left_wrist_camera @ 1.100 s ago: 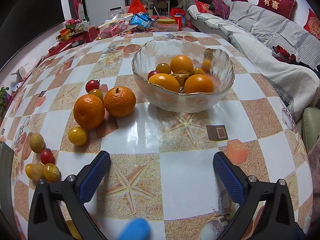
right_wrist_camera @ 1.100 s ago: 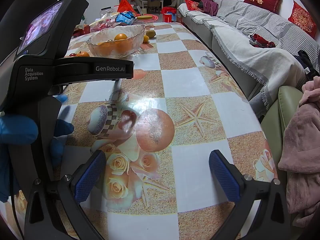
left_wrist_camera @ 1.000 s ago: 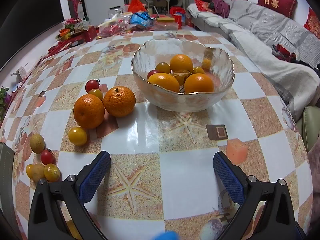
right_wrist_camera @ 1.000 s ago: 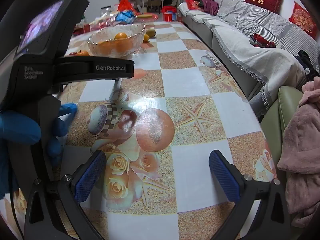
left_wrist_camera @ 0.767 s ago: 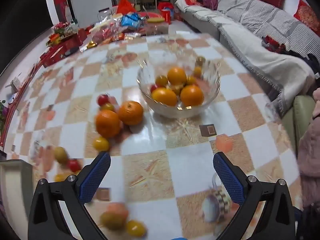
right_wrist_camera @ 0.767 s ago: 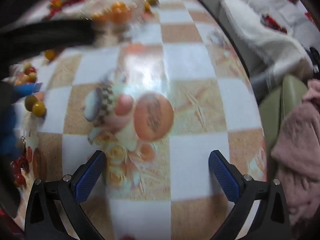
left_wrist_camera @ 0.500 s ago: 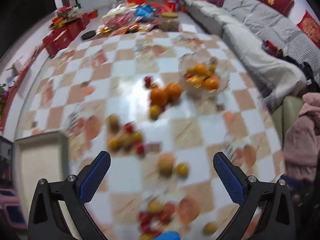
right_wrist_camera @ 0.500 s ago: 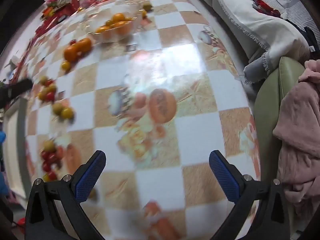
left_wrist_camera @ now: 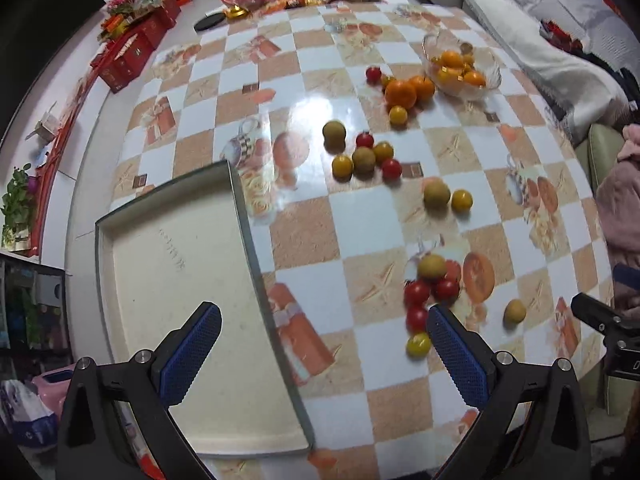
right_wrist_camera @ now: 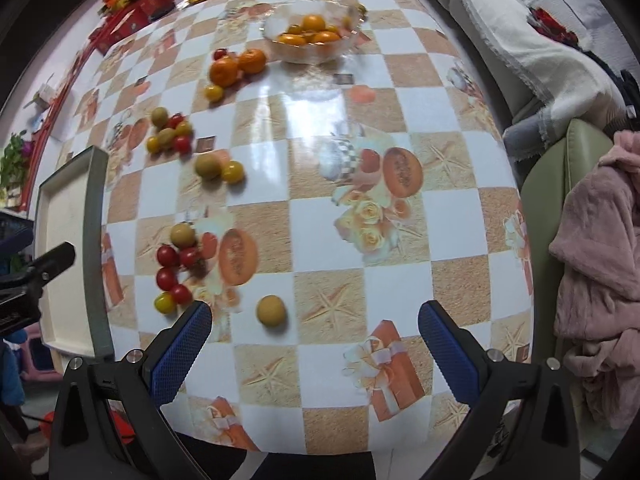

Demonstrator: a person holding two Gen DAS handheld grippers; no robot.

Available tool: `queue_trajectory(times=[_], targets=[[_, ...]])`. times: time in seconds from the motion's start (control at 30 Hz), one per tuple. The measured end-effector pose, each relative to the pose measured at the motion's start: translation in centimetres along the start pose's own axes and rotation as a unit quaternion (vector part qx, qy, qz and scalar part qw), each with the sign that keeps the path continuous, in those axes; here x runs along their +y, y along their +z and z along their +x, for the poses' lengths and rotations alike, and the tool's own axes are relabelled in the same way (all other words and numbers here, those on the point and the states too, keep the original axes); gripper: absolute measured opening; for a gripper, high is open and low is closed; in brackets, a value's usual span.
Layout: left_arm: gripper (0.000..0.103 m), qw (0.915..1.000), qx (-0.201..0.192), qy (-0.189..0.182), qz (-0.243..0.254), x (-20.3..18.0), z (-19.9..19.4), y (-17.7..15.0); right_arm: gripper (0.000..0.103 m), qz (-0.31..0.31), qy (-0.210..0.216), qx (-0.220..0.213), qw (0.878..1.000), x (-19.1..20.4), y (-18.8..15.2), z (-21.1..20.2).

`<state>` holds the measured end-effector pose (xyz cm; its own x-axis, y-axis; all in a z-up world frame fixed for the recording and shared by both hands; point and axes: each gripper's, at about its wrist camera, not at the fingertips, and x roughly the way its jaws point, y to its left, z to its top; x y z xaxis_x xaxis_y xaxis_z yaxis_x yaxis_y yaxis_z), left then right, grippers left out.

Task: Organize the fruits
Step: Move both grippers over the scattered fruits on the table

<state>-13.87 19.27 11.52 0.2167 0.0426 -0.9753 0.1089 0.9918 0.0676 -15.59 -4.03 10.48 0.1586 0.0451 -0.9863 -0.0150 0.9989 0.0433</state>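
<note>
While both the left gripper (left_wrist_camera: 320, 344) and right gripper (right_wrist_camera: 314, 338) hang released and empty above the table (right_wrist_camera: 400, 96), fruits (left_wrist_camera: 366, 156) lie scattered across it. Far right stands the bowl (left_wrist_camera: 494, 80) of oranges; near left, the tray (left_wrist_camera: 168, 264).

Surface (left_wrist_camera: 460, 148): orange-and-white checks with starfish prints. Tray (left_wrist_camera: 168, 256): cream inside, grey-green rim. Tomatoes (right_wrist_camera: 168, 258): red, some yellow. Oranges (left_wrist_camera: 400, 93): orange. Bowl (right_wrist_camera: 312, 46): clear glass.
</note>
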Motion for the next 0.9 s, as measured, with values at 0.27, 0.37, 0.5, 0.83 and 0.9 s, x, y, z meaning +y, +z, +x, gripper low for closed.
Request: queue_trajectory(times=[0.27, 0.37, 0.5, 0.83, 0.9], targets=[[0.103, 0.9996, 0.021, -0.005, 0.020, -0.6, 0.5, 0.5, 0.103, -0.020, -0.003, 0.016, 1.000, 1.5, 0.6, 0.0], [0.103, 0.9995, 0.022, -0.005, 0.022, -0.7, 0.5, 0.6, 0.103, -0.023, -0.005, 0.016, 1.000, 1.8, 0.8, 0.0], [0.103, 0.9996, 0.021, -0.009, 0.015, -0.7, 0.5, 1.0, 0.103, -0.024, -0.005, 0.016, 1.000, 1.8, 1.1, -0.1], [0.103, 0.9997, 0.021, -0.006, 0.007, -0.4, 1.1, 2.1, 0.103, -0.019, 0.000, 0.017, 1.000, 1.6, 1.4, 0.1], [0.103, 0.9997, 0.022, -0.005, 0.006, -0.3, 1.2, 2.3, 0.103, -0.017, 0.001, 0.020, 1.000, 1.6, 1.7, 0.2]])
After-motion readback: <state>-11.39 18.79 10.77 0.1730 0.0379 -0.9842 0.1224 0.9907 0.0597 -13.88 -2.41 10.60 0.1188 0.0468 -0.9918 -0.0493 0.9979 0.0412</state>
